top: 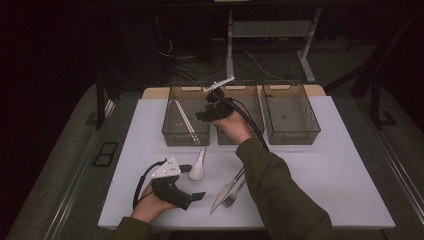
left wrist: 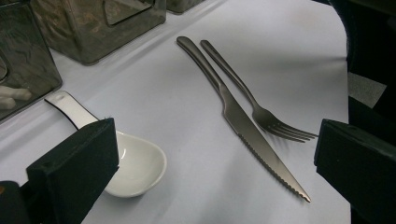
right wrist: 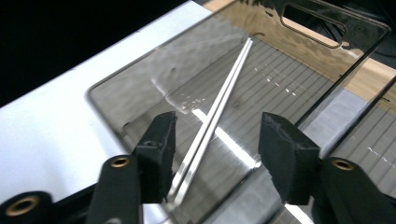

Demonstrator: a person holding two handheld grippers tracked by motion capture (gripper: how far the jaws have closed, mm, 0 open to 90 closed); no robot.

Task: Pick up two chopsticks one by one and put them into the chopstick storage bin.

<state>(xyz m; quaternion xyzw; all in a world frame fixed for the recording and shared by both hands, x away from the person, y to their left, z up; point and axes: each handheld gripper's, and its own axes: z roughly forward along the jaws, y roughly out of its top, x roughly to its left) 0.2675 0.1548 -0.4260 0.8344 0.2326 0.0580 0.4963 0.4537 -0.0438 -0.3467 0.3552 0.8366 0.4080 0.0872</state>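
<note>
Right tongs [right wrist: 215, 140] hang apart above chopsticks [right wrist: 215, 121] in the far-left bin [top: 172, 137]; left tongs [left wrist: 210, 158] rest apart near the counter's [top: 325, 165] front edge.

Chopsticks [right wrist: 212, 119] lie diagonally in far-left clear bin [top: 172, 131]; white spoon [top: 197, 168], knife [top: 225, 192], fork [top: 234, 194] on near tabletop [top: 340, 175].

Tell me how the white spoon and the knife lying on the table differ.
The spoon is white and glossy, looking ceramic, while the knife is dull grey metal. The spoon is short with a deep rounded bowl; the knife is long, flat and slim, with a serrated edge. The spoon lies alone near the left gripper; the knife lies close beside a fork. Both rest flat on the white table, outside the bins.
</note>
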